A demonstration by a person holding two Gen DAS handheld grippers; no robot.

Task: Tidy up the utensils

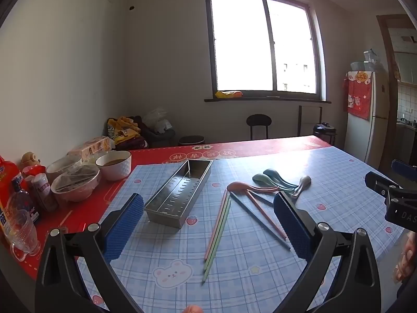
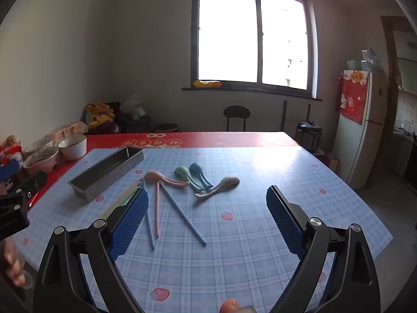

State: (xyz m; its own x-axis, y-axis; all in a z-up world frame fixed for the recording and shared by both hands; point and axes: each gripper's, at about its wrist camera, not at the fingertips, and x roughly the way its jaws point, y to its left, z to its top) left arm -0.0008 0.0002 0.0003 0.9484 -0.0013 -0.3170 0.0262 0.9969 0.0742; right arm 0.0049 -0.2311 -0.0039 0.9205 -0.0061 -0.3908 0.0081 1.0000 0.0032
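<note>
A long steel utensil tray [image 1: 179,193] [image 2: 106,173] lies empty on the blue checked tablecloth. To its right lie several chopsticks, pink, green and blue [image 1: 217,237] [image 2: 182,214], and a pink spoon [image 1: 250,187] [image 2: 164,178], a green spoon [image 1: 268,181] [image 2: 186,176], a blue spoon [image 1: 278,177] [image 2: 200,173] and a grey spoon [image 1: 302,185] [image 2: 221,184]. My left gripper [image 1: 208,208] is open and empty, above the table near the chopsticks. My right gripper [image 2: 207,203] is open and empty, above the table in front of the spoons.
Bowls [image 1: 114,165] [image 2: 72,146], covered dishes [image 1: 75,186], bottles [image 1: 22,200] and a glass cup [image 1: 22,232] crowd the red strip at the table's left edge. A fridge [image 2: 365,127], stools [image 1: 258,125] and a window stand beyond the table.
</note>
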